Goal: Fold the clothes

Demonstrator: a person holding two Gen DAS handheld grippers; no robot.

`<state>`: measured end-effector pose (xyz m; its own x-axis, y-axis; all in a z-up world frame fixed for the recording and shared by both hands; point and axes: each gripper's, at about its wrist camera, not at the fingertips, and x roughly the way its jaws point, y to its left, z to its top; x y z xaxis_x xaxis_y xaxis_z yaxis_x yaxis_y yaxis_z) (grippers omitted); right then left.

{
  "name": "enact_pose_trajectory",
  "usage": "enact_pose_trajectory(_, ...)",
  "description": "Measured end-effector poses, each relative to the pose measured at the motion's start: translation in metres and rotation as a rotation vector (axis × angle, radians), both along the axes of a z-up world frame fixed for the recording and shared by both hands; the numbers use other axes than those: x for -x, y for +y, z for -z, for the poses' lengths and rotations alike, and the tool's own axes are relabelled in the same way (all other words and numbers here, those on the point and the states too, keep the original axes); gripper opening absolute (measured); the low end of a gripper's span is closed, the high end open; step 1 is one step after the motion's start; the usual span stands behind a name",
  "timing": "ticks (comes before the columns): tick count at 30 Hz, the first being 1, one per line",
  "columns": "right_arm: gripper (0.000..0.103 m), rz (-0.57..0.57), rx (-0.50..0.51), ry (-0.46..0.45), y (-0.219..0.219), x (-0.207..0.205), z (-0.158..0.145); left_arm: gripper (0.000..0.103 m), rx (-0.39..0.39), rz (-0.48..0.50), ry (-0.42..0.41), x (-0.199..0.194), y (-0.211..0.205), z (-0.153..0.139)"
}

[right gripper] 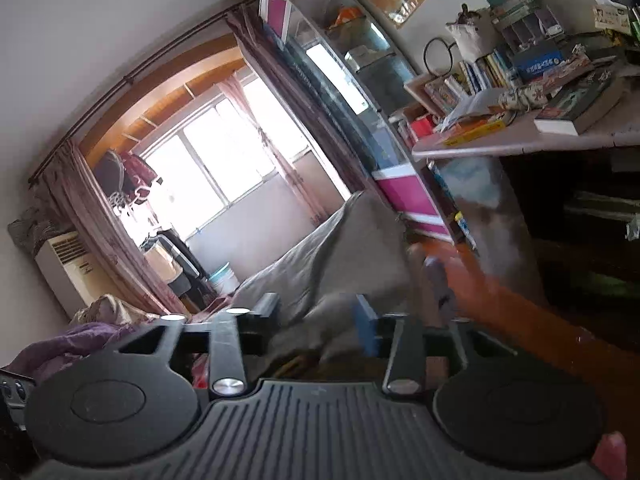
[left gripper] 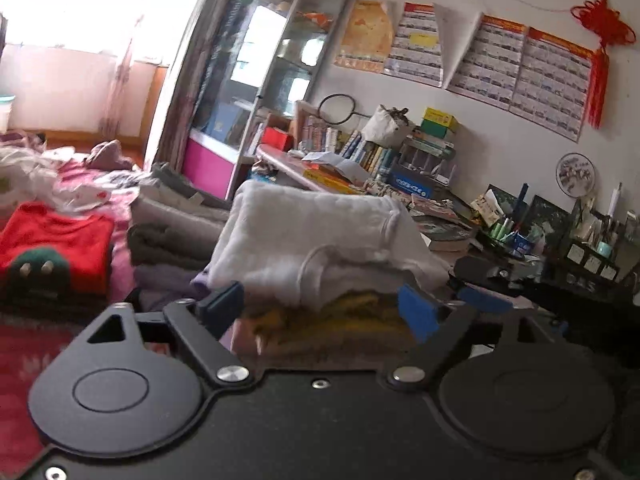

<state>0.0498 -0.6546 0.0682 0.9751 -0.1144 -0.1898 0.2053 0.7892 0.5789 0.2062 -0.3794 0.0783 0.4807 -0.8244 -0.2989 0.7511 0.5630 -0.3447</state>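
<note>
In the left wrist view a folded white garment (left gripper: 320,232) tops a pile, with yellow cloth (left gripper: 360,312) under it. My left gripper (left gripper: 320,312) is open wide, its fingers on either side of the pile's near edge. One dark finger (left gripper: 222,304) touches the left side. A blue pad (left gripper: 416,316) sits at the right side. In the right wrist view a grey garment (right gripper: 340,248) runs forward from my right gripper (right gripper: 320,316), which is shut on a bunch of it. That view is tilted and partly blurred.
A red garment with a green patch (left gripper: 52,240) lies on the pink bed at left. Folded grey blankets (left gripper: 176,220) sit behind the pile. A cluttered desk with books (left gripper: 340,168) and a glass cabinet (left gripper: 256,80) stand beyond. Orange floor (right gripper: 520,300) lies beside the desk (right gripper: 520,136).
</note>
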Motion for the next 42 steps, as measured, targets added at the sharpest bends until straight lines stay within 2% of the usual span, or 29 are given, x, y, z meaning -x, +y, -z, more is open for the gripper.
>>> enact_pose_trajectory(1,0.06,-0.007,0.005,0.015,0.009,0.003,-0.003,0.099,-0.007,-0.013,0.02,0.003,0.005,0.0)
enact_pose_trajectory(2,0.067,-0.013,0.012,0.028,0.018,0.007,-0.006,0.102,-0.013,-0.023,0.037,0.007,0.011,-0.001)
enact_pose_trajectory(5,0.095,-0.016,0.026,0.063,0.047,0.021,-0.013,0.103,-0.058,-0.061,0.051,0.019,0.024,-0.005)
enact_pose_trajectory(6,0.101,-0.012,0.033,0.075,0.055,0.025,-0.015,0.103,-0.076,-0.07,0.051,0.023,0.027,-0.007)
enact_pose_trajectory(7,0.103,-0.004,0.043,0.089,0.062,0.027,-0.019,0.103,-0.104,-0.084,0.042,0.028,0.028,-0.01)
enact_pose_trajectory(11,0.103,0.035,0.08,0.173,0.086,0.034,-0.032,0.103,-0.185,-0.191,-0.04,0.053,0.039,-0.023)
enact_pose_trajectory(13,0.103,0.067,0.091,0.241,0.094,0.034,-0.039,0.103,-0.191,-0.201,-0.057,0.06,0.044,-0.03)
enact_pose_trajectory(16,0.103,0.078,0.107,0.276,0.109,0.041,-0.048,0.103,-0.199,-0.217,-0.084,0.071,0.05,-0.04)
enact_pose_trajectory(20,0.103,0.096,0.188,0.297,0.126,0.05,-0.06,0.103,-0.21,-0.239,-0.118,0.086,0.059,-0.054)
enact_pose_trajectory(22,0.103,0.1,0.217,0.304,0.132,0.054,-0.064,0.103,-0.209,-0.229,-0.11,0.09,0.06,-0.056)
enact_pose_trajectory(27,0.103,0.111,0.244,0.309,0.143,0.068,-0.073,0.103,-0.217,-0.211,-0.132,0.106,0.06,-0.061)
enact_pose_trajectory(42,0.103,0.123,0.27,0.307,0.157,0.094,-0.082,0.103,-0.204,-0.2,-0.128,0.128,0.065,-0.068)
